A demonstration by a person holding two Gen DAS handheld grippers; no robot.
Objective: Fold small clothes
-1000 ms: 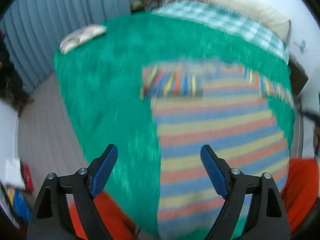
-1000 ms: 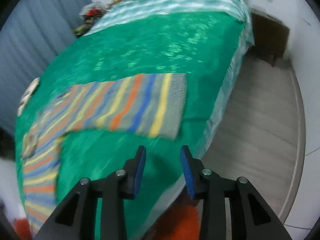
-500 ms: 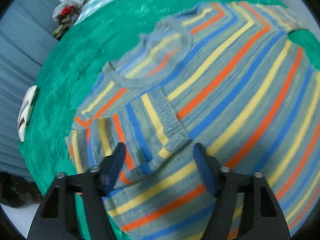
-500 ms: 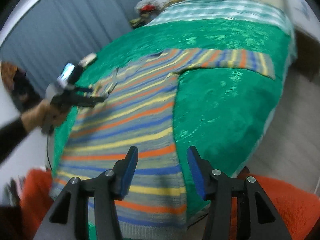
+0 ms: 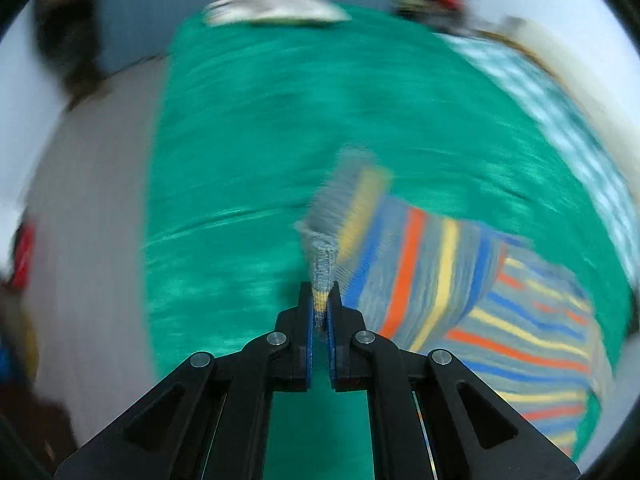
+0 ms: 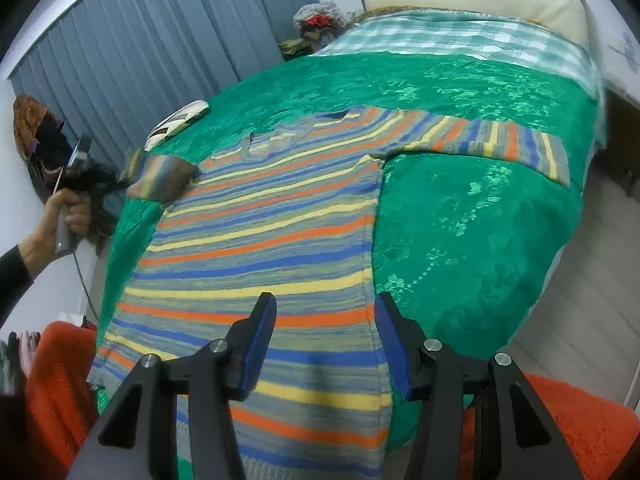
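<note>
A striped knit sweater (image 6: 260,232) in blue, orange, yellow and grey lies flat on a green bedspread (image 6: 460,216). Its right sleeve (image 6: 500,144) stretches out toward the bed's right edge. My left gripper (image 5: 320,304) is shut on the cuff of the left sleeve (image 5: 324,276) and holds it lifted above the bedspread (image 5: 248,184); the rest of the sleeve (image 5: 420,264) trails right. In the right wrist view the held sleeve (image 6: 160,176) appears bunched at the sweater's left shoulder. My right gripper (image 6: 324,340) is open and empty above the sweater's lower hem.
A checked blanket (image 6: 460,36) and pillow (image 6: 480,0) lie at the bed's head. A patterned flat object (image 6: 176,124) rests near the left bed edge. Grey curtains (image 6: 140,60) hang behind. Orange fabric (image 6: 580,420) sits at the bed's foot. Wooden floor (image 6: 592,280) lies right.
My left gripper has shut on the left sleeve cuff and lifted it off the sweater. My right gripper has opened wider and hovers over the hem.
</note>
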